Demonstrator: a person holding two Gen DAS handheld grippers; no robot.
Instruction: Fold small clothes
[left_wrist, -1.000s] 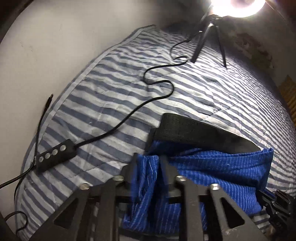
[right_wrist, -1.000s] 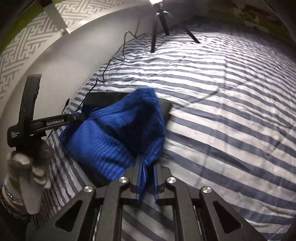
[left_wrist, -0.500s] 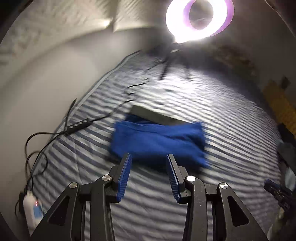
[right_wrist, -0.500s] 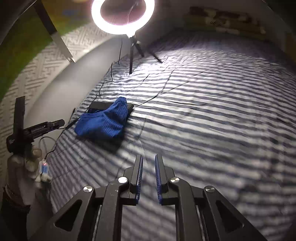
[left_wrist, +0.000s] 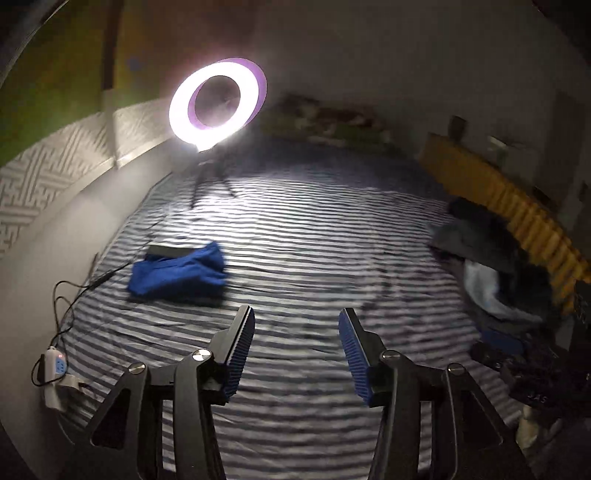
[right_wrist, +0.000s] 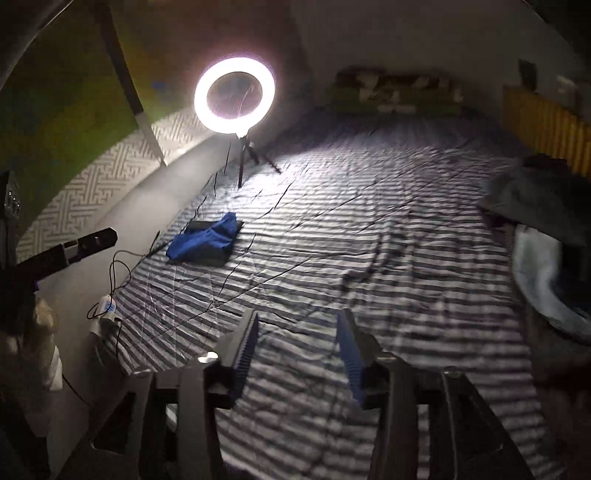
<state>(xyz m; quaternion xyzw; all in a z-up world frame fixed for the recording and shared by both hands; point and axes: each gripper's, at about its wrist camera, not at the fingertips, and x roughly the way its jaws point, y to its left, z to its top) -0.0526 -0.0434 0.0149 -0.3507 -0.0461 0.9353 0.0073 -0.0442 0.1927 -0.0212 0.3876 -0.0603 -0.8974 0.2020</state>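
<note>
A folded blue garment (left_wrist: 177, 271) with a black waistband lies on the striped bedspread (left_wrist: 314, 240) near the left wall, well beyond both grippers; in the right wrist view the blue garment (right_wrist: 207, 242) sits far off to the upper left. My left gripper (left_wrist: 296, 318) is open with nothing between its blue-padded fingers. My right gripper (right_wrist: 297, 320) is also open and holds nothing. The left gripper's body (right_wrist: 62, 251) shows at the left edge of the right wrist view, held by a gloved hand (right_wrist: 40, 343).
A lit ring light (left_wrist: 218, 103) on a tripod stands at the bed's far left. Cables and a white power strip (left_wrist: 55, 373) run along the left wall. A heap of dark and pale clothes (left_wrist: 491, 269) lies at the right, beside a yellow headboard (left_wrist: 509, 206).
Both grippers let go of the blue garment and pulled far back from it. The left gripper opened first; the right one stood almost shut half a second ago and is now wide open.
</note>
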